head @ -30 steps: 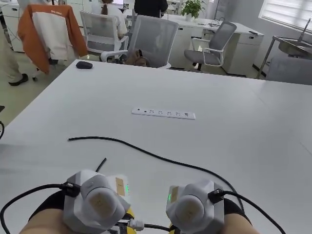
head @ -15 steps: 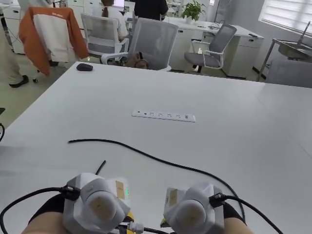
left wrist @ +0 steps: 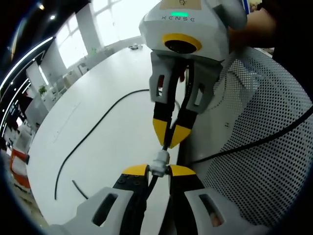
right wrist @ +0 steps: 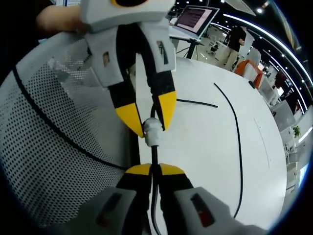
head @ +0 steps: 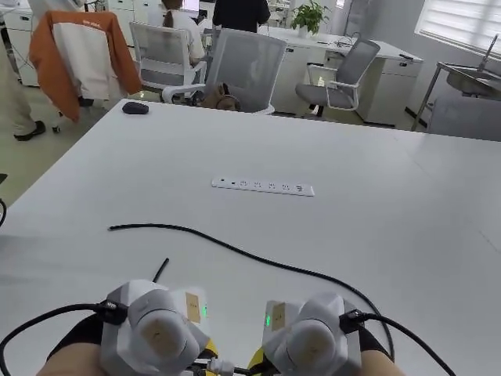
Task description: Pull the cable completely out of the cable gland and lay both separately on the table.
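The left gripper [left wrist: 158, 170] has a smooth grey-white plastic shell and black jaws with yellow tips. The jaws stand narrow and clamp the cable gland [left wrist: 160, 164] from both sides. The gland is a small white plastic piece, round in shape, with a wider collar. It sits exactly between these tips and is held above the table edge, not lying on it.

Directly in front of it, tip against tip, is the right gripper [right wrist: 154, 170], of the same shell and colours. Its jaws are nearly closed and pinch the cable [head: 235, 245] just beside the gland, where the thin black line comes out of the white body. The cable is round, matte and flexible. From the right gripper it goes out to that gripper's far side, then bends back across the table [head: 376, 196] in a long soft curve. Its free end lies ahead of the left gripper, well apart from it.

A short straight black piece [head: 161, 269] lies on the smooth white tabletop just ahead of the left gripper. Farther ahead of both grippers lies a flat, long white power strip [head: 262, 186].

Near the grippers, on the person's side, the gripper views show a white mesh surface [left wrist: 254, 122] with many small round holes.
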